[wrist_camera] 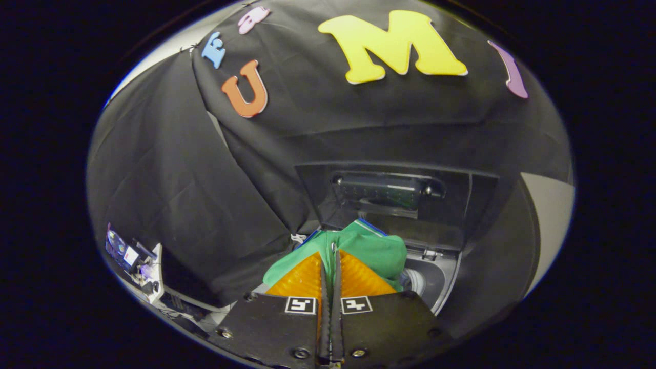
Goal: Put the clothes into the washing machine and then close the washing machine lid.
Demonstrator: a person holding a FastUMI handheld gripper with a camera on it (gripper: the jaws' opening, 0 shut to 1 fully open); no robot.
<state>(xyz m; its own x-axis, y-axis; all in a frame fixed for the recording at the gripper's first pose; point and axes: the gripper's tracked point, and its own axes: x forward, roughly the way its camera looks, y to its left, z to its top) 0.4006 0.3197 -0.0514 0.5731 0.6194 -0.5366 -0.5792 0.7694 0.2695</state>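
Observation:
My gripper (332, 251) is shut on a green garment (376, 250) with a blue trim, whose cloth bunches around and beyond the fingertips. The garment hangs over the open top of the washing machine (435, 279), whose pale rim and drum opening lie just right of the fingers. The raised dark lid (389, 192) stands upright beyond the garment, against the black cloth wall.
Black cloth walls close in behind and to the left of the machine. A small cluttered stand with cables and devices (134, 259) sits low to the left of the fingers. A pale panel (551, 215) stands to the right of the machine.

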